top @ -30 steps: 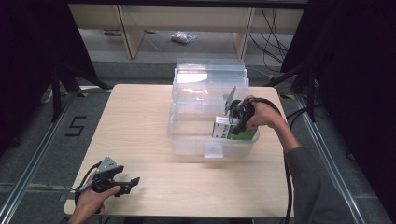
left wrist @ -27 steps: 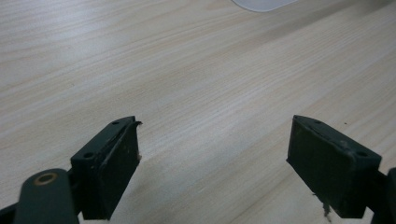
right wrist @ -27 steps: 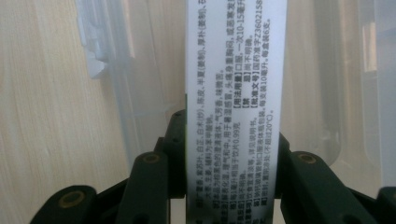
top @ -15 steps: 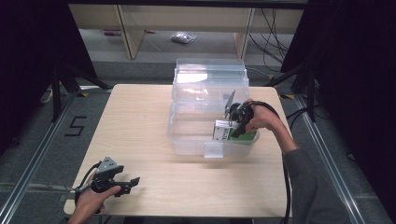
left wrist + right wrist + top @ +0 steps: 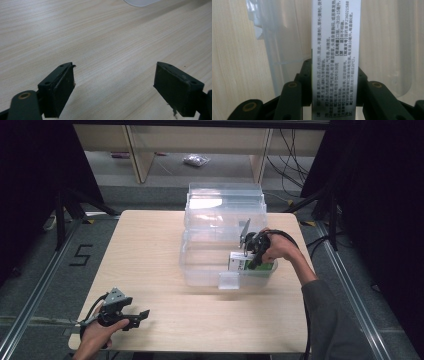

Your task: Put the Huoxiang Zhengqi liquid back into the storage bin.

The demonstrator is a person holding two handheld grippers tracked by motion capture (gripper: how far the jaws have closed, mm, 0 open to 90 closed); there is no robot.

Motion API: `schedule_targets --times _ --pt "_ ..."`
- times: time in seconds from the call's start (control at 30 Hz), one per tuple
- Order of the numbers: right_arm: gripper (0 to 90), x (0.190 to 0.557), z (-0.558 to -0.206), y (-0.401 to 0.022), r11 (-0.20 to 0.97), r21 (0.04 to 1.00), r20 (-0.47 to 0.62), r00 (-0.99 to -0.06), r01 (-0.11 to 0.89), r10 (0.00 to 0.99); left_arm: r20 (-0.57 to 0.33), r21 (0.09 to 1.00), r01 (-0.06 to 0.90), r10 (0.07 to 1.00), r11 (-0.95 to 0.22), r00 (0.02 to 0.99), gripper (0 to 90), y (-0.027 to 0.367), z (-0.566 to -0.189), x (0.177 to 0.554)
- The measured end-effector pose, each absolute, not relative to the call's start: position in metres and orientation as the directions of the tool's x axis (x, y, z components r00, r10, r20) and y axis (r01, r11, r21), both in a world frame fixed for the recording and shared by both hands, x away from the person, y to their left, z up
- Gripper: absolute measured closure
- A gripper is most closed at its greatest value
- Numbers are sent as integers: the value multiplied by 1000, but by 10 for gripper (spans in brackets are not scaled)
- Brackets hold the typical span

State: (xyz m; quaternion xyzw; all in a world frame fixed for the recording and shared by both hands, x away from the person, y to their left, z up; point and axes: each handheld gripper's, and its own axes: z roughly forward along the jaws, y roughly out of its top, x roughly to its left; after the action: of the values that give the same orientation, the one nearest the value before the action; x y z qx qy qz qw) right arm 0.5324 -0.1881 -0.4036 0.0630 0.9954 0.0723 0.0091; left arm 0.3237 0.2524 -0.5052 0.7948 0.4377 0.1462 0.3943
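Note:
A clear plastic bin (image 5: 205, 265) stands on the wooden table (image 5: 150, 250), its lid (image 5: 225, 202) tipped up at the back. My right gripper (image 5: 251, 257) reaches down into the bin's right end, shut on a white and green box (image 5: 241, 266). In the right gripper view the box (image 5: 334, 45) stands upright between the jaws, its white side covered in small print, with my right gripper (image 5: 334, 82) clamped on its two sides. My left gripper (image 5: 139, 316) rests low at the table's front left, open. Its jaws hold nothing over bare wood in the left gripper view (image 5: 113, 82).
A clear latch tab (image 5: 228, 280) sticks out of the bin's front wall. Black stands (image 5: 65, 205) flank the table. On the floor behind lies a small bag (image 5: 196, 161) under a shelf unit. A corner of clear plastic (image 5: 141, 2) shows far ahead of the left gripper.
The right gripper with the box has edged slightly lower inside the bin. The left gripper has kept still.

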Motion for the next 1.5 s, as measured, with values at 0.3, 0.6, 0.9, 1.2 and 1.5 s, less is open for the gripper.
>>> schedule_targets --times 0.3,0.6,0.9,1.2,1.5 --pt "627 530 -406 -185 979 146 28 -990 140 137 -116 751 587 816 -301 566 160 252 -505 323" --pt "615 527 -383 -195 966 207 5 -988 153 155 -132 764 584 819 -274 558 160 250 -506 323" --pt "557 520 -367 -203 942 263 -17 -975 210 222 -107 751 584 815 -310 570 160 252 -505 324" --pt "471 517 -356 -204 923 315 -42 -969 220 245 -112 750 587 816 -305 567 160 252 -504 323" --pt "417 507 -348 -204 877 385 -32 -945 288 325 -114 756 582 816 -298 567 160 252 -505 323"
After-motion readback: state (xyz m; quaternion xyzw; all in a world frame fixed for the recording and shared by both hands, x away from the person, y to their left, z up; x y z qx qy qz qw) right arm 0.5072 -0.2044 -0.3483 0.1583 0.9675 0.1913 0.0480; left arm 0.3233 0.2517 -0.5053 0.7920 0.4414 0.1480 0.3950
